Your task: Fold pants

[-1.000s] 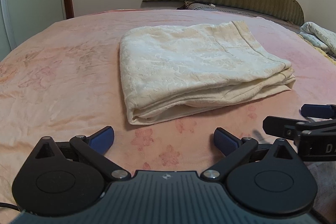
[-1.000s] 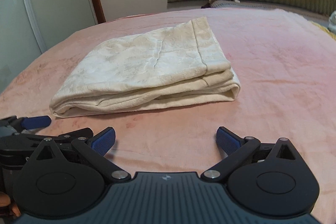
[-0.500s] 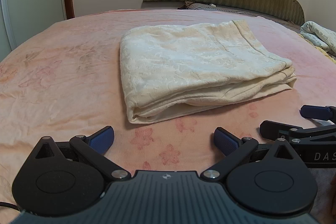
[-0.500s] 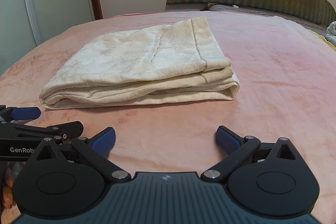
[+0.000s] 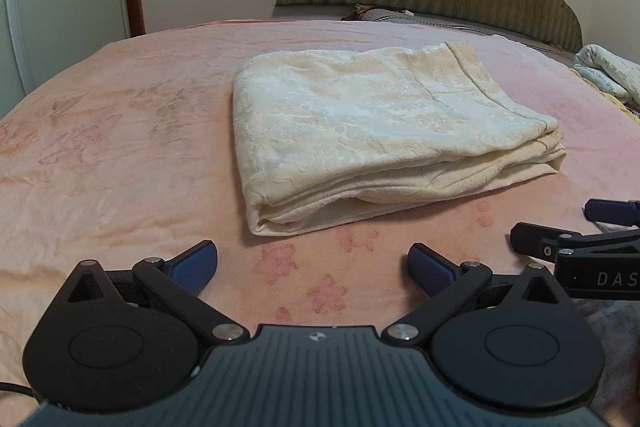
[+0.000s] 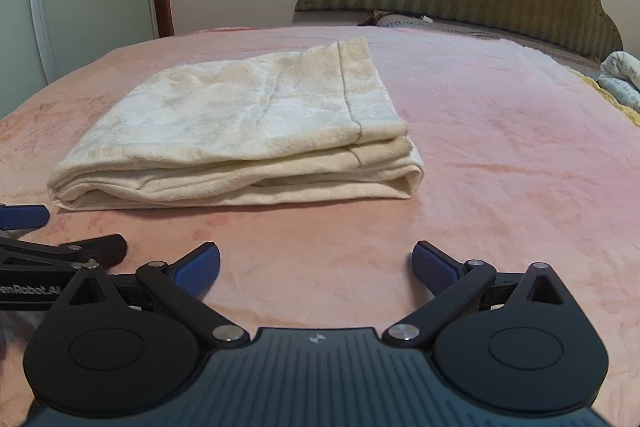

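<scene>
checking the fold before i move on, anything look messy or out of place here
Nothing stands out. The cream pants lie folded in a compact stack on the pink blanket, layers roughly aligned. Both hand-held grippers, left and right, are open and clear of the fabric.

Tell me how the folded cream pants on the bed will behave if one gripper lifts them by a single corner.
The pants are soft cloth in several loose layers, so they would probably droop and the fold come undone. The textured weave likely grips the pads rather than slipping. On the plush blanket they should drag and bunch, not slide.
</scene>
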`<action>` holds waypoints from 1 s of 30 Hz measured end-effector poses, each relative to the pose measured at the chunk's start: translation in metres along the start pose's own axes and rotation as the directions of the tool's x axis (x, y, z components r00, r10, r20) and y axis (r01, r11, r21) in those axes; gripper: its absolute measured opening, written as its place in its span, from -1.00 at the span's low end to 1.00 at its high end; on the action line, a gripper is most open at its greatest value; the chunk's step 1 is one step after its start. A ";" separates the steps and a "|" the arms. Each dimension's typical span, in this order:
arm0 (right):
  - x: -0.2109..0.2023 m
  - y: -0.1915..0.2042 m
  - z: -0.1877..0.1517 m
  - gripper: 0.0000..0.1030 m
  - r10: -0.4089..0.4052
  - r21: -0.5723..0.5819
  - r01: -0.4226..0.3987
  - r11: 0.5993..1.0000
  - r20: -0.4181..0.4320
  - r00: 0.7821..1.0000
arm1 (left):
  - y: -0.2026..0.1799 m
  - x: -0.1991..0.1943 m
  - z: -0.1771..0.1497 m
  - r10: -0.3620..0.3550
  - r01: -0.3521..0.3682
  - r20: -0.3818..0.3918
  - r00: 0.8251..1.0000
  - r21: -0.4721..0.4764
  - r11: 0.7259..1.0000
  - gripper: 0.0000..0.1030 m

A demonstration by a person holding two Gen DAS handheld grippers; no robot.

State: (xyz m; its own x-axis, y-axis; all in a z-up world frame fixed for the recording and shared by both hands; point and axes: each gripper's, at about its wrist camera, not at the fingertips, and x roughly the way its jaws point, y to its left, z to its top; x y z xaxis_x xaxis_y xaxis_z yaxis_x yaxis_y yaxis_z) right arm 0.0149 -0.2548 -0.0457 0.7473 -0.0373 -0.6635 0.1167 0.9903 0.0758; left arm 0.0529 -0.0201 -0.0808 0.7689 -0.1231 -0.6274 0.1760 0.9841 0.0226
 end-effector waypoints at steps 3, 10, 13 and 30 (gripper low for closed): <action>0.002 -0.005 -0.001 1.00 0.017 0.009 -0.017 1.000 -0.007 1.000 | 0.005 -0.002 0.000 0.019 -0.019 0.003 1.000 -0.030 0.999 1.00; 0.003 -0.002 -0.002 1.00 0.010 -0.004 -0.010 1.000 -0.010 1.000 | 0.002 0.000 0.000 0.041 -0.041 -0.008 0.999 -0.015 0.999 1.00; 0.002 -0.002 -0.003 1.00 0.013 -0.001 -0.013 1.000 -0.008 1.000 | 0.003 0.000 0.000 0.035 -0.035 -0.008 0.999 -0.024 0.999 1.00; 0.003 -0.002 -0.003 1.00 0.009 -0.006 -0.009 1.000 -0.009 1.000 | 0.002 0.000 0.000 0.038 -0.038 -0.008 0.999 -0.021 0.999 1.00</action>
State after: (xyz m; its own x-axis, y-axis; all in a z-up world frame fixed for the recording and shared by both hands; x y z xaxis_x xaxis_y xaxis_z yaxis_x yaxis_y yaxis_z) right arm 0.0149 -0.2564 -0.0495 0.7423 -0.0272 -0.6696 0.1059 0.9914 0.0772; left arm 0.0531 -0.0178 -0.0808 0.7702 -0.0851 -0.6322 0.1339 0.9906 0.0297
